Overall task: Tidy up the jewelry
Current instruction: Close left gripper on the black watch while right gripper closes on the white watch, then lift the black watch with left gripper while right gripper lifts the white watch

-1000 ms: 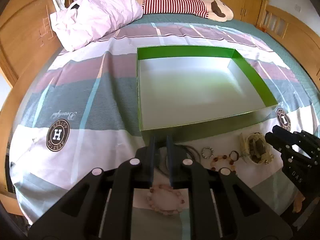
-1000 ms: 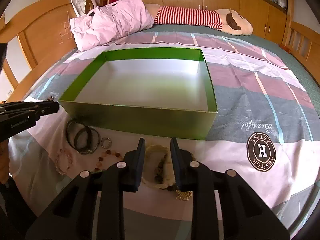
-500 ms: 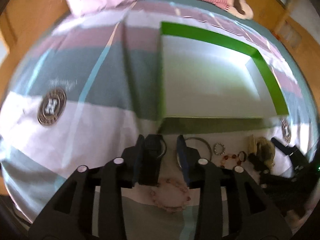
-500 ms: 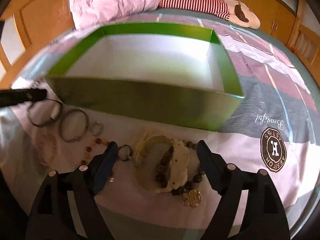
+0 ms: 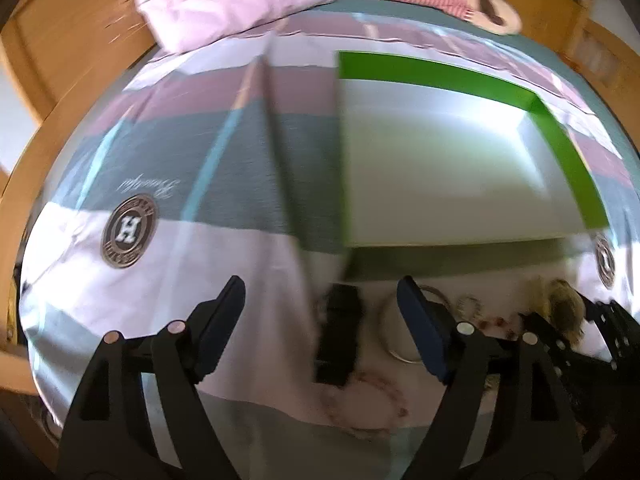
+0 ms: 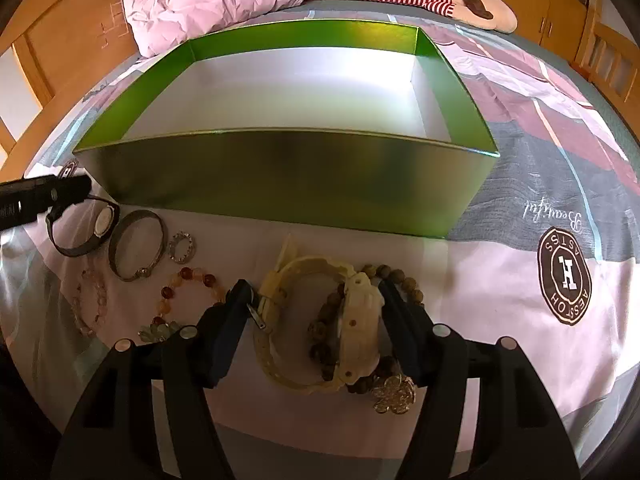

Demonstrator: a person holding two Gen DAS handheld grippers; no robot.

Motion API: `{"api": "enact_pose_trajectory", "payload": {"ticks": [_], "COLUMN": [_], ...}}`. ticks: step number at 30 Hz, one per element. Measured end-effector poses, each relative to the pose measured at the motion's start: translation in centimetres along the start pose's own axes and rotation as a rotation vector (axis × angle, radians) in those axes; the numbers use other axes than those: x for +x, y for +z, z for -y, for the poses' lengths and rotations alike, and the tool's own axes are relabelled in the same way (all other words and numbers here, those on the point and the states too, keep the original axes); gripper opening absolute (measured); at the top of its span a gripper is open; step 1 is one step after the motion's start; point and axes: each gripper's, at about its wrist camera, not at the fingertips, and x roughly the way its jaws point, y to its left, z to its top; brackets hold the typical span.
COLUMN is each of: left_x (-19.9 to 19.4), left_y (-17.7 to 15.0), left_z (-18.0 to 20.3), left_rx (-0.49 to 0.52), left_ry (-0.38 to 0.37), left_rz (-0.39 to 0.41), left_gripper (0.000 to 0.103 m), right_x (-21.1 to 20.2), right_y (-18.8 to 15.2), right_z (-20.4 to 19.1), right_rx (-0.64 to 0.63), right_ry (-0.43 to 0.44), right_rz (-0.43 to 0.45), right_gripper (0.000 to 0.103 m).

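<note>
With the right gripper (image 6: 314, 298) closing around the cream watch (image 6: 356, 332) (not yet pinched), we centre it; the left gripper (image 5: 320, 296) opens wide over the black watch (image 5: 340, 332).

**Jewelry crowds the near strip; the box walls off the far side**

The green box (image 6: 280, 176) stands broadside across the bedspread (image 6: 520, 280), its near wall blocking a level pass; its white inside is open from above. Between wall and grippers lie the cream watch (image 6: 356, 320), brown bead strand (image 6: 400, 276), bangle (image 6: 136, 248), small ring (image 6: 181, 245) and black watch (image 6: 86, 232), closely packed. Bare bedspread lies right of the beads.
</note>
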Motion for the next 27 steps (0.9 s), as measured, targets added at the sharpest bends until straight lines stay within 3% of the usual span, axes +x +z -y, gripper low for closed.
{"api": "enact_pose_trajectory", "payload": {"ticks": [6, 10, 13, 22, 27], "left_x": [3.5, 3.9, 3.4, 0.9, -1.3], "left_y": [-0.5, -0.2, -0.3, -0.3, -0.2], "left_z": [-0.3, -0.3, -0.2, -0.3, 0.1], "left_rx": [0.009, -0.029, -0.007, -0.018, 0.007], "left_ry": [0.059, -0.052, -0.023, -0.055, -0.082], "left_rz": [-0.129, -0.16, -0.138, -0.08, -0.013], "left_gripper": [0.08, 0.029, 0.016, 0.016, 0.016], "right_x": [-0.1, -0.1, -0.1, -0.3, -1.9], "right_y": [-0.3, -0.2, -0.3, -0.2, 0.2], "right_z": [-0.4, -0.5, -0.5, -0.5, 0.3], "right_rx": [-0.003, -0.008, -0.012, -0.004, 0.047], "right_ry": [-0.009, -0.009, -0.008, -0.008, 0.003], "right_rz": [0.002, 0.004, 0.002, 0.01, 0.077], "right_gripper": [0.066, 0.066, 0.066, 0.066, 0.066]}}
